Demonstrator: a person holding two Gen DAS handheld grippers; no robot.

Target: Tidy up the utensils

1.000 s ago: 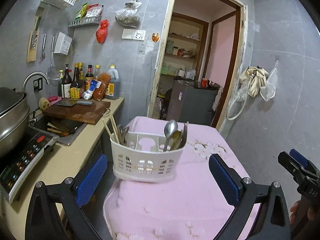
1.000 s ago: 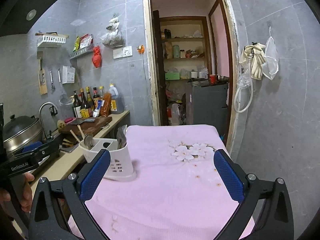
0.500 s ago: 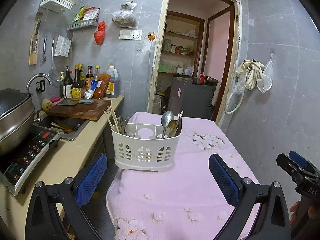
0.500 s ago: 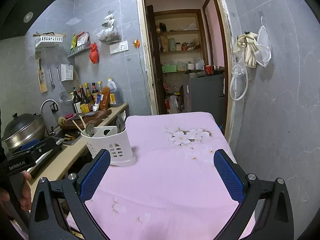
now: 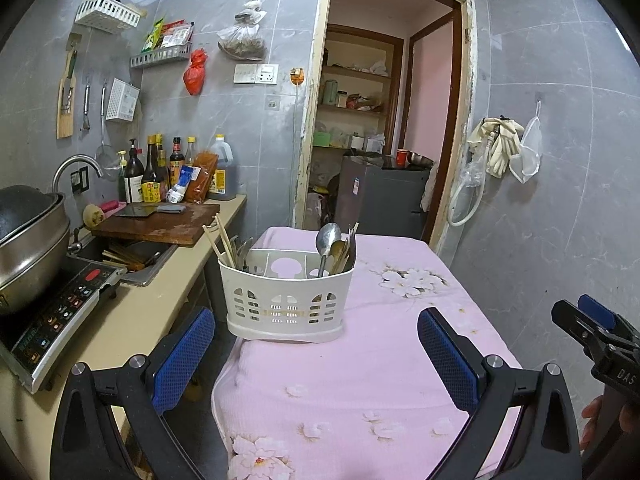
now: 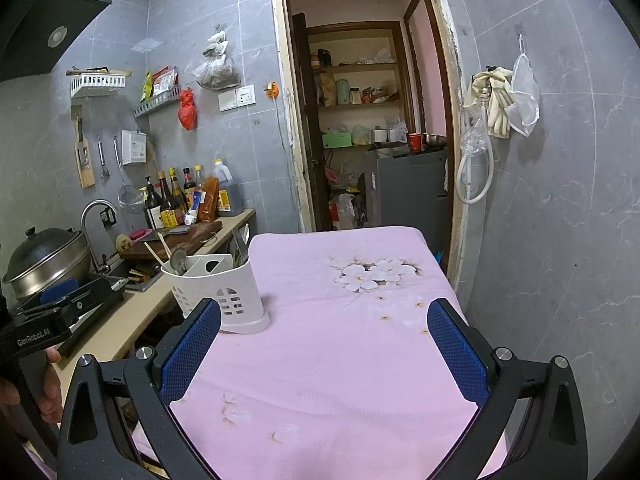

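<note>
— Where does the left wrist view look from?
— Low over the pink worktop (image 5: pixel 360 380), facing the doorway (image 5: pixel 384 120), caddy (image 5: pixel 286 300) near and centred.
— And the right?
— Further right, same heading; the caddy (image 6: pixel 224 288) sits left. Both share worktop, doorway, kitchen counter (image 5: pixel 132 316).

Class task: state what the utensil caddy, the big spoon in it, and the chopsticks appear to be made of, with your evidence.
Utensil caddy: probably plastic; matte white, moulded slots. Big spoon: metal, likely steel; grey, reflective bowl. Chopsticks: seemingly wood or bamboo; pale tan, dull.
</note>
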